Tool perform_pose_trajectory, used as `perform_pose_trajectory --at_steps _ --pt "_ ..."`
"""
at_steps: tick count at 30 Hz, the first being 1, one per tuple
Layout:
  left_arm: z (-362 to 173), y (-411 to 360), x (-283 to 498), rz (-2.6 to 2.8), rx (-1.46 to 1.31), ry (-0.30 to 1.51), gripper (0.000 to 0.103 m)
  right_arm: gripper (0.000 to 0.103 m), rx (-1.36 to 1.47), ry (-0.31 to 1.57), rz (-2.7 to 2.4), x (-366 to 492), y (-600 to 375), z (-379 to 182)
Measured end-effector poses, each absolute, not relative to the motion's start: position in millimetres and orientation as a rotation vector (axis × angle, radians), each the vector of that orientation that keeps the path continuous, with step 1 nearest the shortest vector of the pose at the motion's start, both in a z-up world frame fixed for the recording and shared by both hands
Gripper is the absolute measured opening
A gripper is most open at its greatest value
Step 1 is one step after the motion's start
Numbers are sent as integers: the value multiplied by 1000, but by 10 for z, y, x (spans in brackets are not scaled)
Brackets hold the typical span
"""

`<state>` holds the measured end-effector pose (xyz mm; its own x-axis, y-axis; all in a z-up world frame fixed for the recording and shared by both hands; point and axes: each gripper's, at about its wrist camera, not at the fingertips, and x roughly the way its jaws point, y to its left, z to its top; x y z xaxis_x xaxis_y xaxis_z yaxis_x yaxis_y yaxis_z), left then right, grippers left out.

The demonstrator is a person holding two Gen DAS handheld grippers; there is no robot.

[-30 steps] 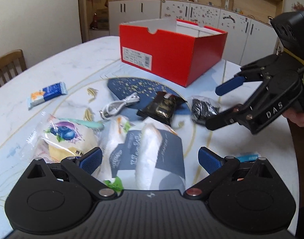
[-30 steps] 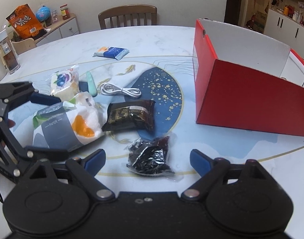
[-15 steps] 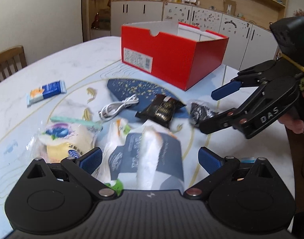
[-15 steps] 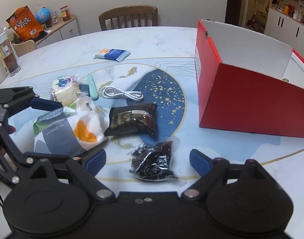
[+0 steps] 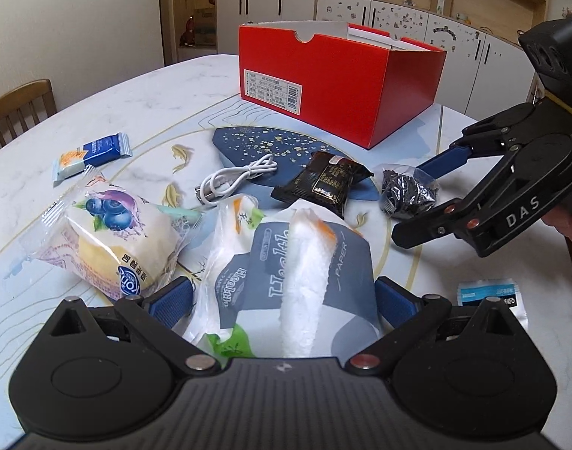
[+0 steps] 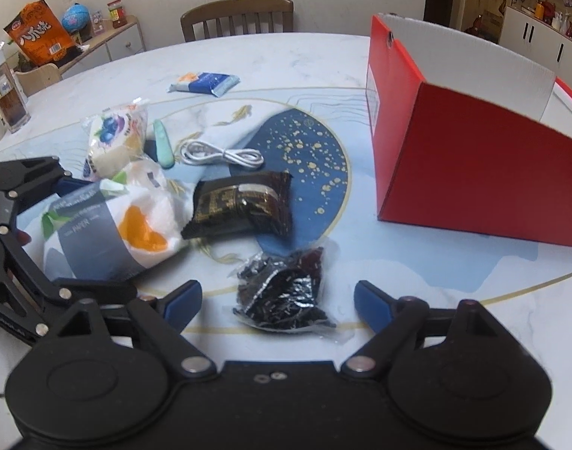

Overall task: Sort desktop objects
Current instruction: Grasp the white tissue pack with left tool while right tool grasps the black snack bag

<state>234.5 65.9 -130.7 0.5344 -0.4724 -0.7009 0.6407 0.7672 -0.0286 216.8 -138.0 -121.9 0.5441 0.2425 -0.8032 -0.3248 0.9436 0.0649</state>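
A white and grey tissue pack (image 5: pixel 297 262) lies between the fingers of my left gripper (image 5: pixel 284 300), which stands open astride it. In the right wrist view that pack (image 6: pixel 110 225) shows at the left. A small dark crinkled bag (image 6: pixel 286 292) lies between the fingers of my right gripper (image 6: pixel 278 300). Its jaws are closing, but the pads stand clear of the bag. In the left wrist view the right gripper (image 5: pixel 417 197) brackets the same bag (image 5: pixel 406 191). The open red shoe box (image 5: pixel 342 86) stands at the far side.
On the table lie a dark brown snack packet (image 5: pixel 323 183), a coiled white cable (image 5: pixel 237 180), a blueberry bread packet (image 5: pixel 110 236), a blue wafer packet (image 5: pixel 93 155), a mint green stick (image 6: pixel 164 142) and a small blue-white sachet (image 5: pixel 492 292). A wooden chair (image 6: pixel 237 17) stands behind.
The blueberry bread packet has tipped up a little beside the left finger. Both grippers have stayed about where they were, each astride its own item.
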Motion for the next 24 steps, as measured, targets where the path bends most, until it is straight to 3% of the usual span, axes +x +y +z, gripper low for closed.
perform_pose_trajectory --at_steps 6,11,18,24 --pt "-1324 636 2313 -657 271 737 102 86 -131 917 322 2147 -1351 -1243" --pt "-1317 640 2307 -640 262 735 101 77 -132 904 311 2141 -1347 -1229" --pt "-1277 650 2318 -612 257 734 84 57 -129 897 307 2120 -1338 -1200" --pt "-1240 631 2306 -595 262 745 69 50 -140 902 306 2102 -1329 -1181"
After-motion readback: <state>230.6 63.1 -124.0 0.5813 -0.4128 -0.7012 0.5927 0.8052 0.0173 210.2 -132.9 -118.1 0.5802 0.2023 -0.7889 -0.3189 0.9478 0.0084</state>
